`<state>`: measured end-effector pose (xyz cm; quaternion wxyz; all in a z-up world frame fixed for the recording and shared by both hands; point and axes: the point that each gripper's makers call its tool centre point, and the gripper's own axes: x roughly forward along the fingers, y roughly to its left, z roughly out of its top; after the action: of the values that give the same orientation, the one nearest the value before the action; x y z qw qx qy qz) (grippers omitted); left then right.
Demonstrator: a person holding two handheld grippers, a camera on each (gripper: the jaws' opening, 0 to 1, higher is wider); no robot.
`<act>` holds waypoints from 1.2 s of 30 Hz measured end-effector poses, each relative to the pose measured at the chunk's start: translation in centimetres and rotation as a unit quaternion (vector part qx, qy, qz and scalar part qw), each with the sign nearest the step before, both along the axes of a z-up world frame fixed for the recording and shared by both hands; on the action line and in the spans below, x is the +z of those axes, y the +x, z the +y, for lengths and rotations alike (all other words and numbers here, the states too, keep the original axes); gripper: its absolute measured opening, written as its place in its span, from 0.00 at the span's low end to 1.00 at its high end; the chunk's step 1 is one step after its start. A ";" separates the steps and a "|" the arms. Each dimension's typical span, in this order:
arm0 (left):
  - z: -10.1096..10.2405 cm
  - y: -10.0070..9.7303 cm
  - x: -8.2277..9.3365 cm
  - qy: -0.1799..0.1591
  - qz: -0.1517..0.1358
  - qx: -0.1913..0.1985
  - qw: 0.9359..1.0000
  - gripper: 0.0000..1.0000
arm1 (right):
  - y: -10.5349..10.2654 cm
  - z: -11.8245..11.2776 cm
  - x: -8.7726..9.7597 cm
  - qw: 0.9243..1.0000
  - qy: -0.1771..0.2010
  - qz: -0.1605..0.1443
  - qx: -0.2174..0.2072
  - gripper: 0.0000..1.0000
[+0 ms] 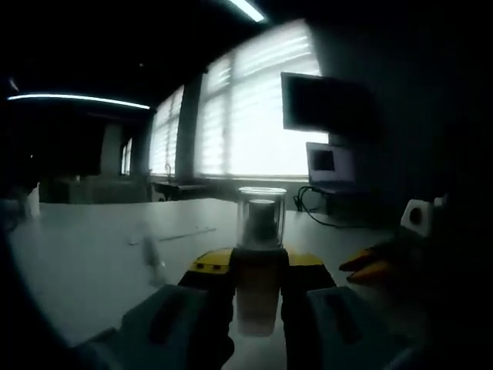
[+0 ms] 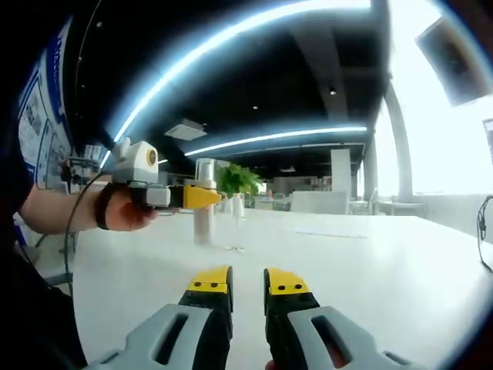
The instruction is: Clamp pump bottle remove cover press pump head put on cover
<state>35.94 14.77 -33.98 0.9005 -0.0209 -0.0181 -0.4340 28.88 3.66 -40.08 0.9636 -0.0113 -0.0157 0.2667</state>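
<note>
Each gripper is built from two grey moulded arms ending in black jaw blocks capped with yellow tips. On the right gripper point(image 2: 248, 281), seen in its own view, two small dark screw heads are set into the top face of each yellow cap, and a long recessed slot is cut into each grey arm behind the jaws. The left gripper point(image 1: 259, 270) is formed the same way, with the same slotted grey arms. In the right gripper view the left gripper point(image 2: 202, 197) is seen from the side: a yellow tip, a grey mid-section and a white housing above it. A dark band is worn on the wrist point(image 2: 102, 206) behind that housing, and a thin dark cable point(image 2: 74, 220) is looped beside it.
</note>
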 end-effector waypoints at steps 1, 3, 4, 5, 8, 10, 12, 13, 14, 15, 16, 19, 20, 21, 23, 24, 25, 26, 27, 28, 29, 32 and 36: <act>0.2 -0.3 0.1 -0.004 0.000 0.000 1.000 0.13 | 0.0 0.0 0.0 1.000 0.000 0.000 0.000 0.11; 0.5 -0.9 0.2 -0.004 -0.003 -0.002 1.000 0.13 | 0.0 0.0 0.0 1.000 -0.001 0.000 0.000 0.11; 0.5 -1.2 0.2 -0.002 -0.005 -0.005 1.000 0.13 | 0.0 0.0 -0.1 1.000 -0.002 0.001 -0.001 0.11; 0.6 -1.4 0.1 -0.001 -0.004 -0.007 1.000 0.13 | 0.0 0.0 -0.1 1.000 -0.003 0.001 -0.001 0.11; 0.9 -1.8 -0.1 -0.001 0.000 -0.011 1.000 0.13 | 0.0 0.0 -0.1 1.000 -0.004 0.001 -0.002 0.11; 1.1 -2.2 -0.1 -0.006 0.003 -0.013 1.000 0.13 | 0.1 0.0 -0.1 1.000 -0.004 0.001 -0.002 0.11; 1.4 -2.4 0.0 -0.013 0.003 -0.012 1.000 0.13 | 0.1 0.0 -0.1 1.000 -0.006 0.001 -0.003 0.11; 1.5 -2.5 0.1 -0.014 0.003 -0.012 1.000 0.13 | 0.1 0.0 -0.1 1.000 -0.006 0.001 -0.003 0.11; 1.6 -2.7 0.1 -0.014 0.002 -0.013 1.000 0.13 | 0.1 0.0 -0.2 1.000 -0.007 0.001 -0.003 0.11; 1.7 -3.0 0.1 -0.014 0.002 -0.014 1.000 0.13 | 0.0 0.0 -0.2 1.000 -0.008 0.001 -0.003 0.11; 1.7 -3.3 0.0 -0.014 0.003 -0.017 1.000 0.13 | 0.0 0.1 -0.2 1.000 -0.008 0.001 -0.003 0.11; 1.9 -4.3 -0.4 -0.009 0.005 -0.026 1.000 0.13 | 0.0 0.1 -0.2 1.000 -0.008 0.001 -0.002 0.11; 1.8 -4.7 -0.5 -0.009 0.004 -0.029 1.000 0.13 | 0.0 0.1 -0.2 1.000 -0.008 0.001 -0.003 0.11; 1.9 -4.8 -0.6 -0.008 0.004 -0.031 0.999 0.13 | 0.0 0.1 -0.2 1.000 -0.009 0.001 -0.003 0.11; 2.5 -4.8 -0.6 -0.010 0.003 -0.031 0.999 0.13 | 0.1 0.1 -0.2 1.000 -0.009 0.001 -0.002 0.11; 2.6 -4.9 -0.6 -0.012 0.004 -0.031 0.999 0.13 | 0.1 0.0 -0.2 1.000 -0.009 0.001 -0.003 0.11; 2.7 -5.0 -0.7 -0.014 0.004 -0.032 0.999 0.13 | 0.1 0.0 -0.2 1.000 -0.009 0.001 -0.003 0.11; 2.7 -5.0 -0.7 -0.014 0.005 -0.032 0.999 0.13 | 0.1 0.0 -0.2 1.000 -0.010 0.001 -0.002 0.11; 2.8 -5.1 -0.8 -0.014 0.005 -0.032 0.999 0.13 | 0.1 0.0 -0.2 1.000 -0.010 0.001 -0.002 0.11; 2.9 -5.2 -0.9 -0.013 0.005 -0.032 0.999 0.13 | 0.1 0.0 -0.2 1.000 -0.010 0.001 -0.002 0.11; 2.9 -5.4 -1.0 -0.013 0.006 -0.033 0.999 0.13 | 0.1 0.0 -0.2 1.000 -0.010 0.001 -0.003 0.11; 2.5 -6.7 -1.2 -0.013 0.004 -0.048 0.999 0.14 | 0.1 0.0 -0.2 1.000 -0.011 0.001 -0.003 0.11; 2.3 -7.7 -1.9 -0.020 0.011 -0.062 0.998 0.14 | 0.1 0.0 -0.3 1.000 -0.012 0.001 -0.003 0.11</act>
<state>28.21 17.06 -35.88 0.8712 -0.0448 -0.0155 -0.4886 28.99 3.70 -40.34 0.9641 -0.0223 -0.0116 0.2644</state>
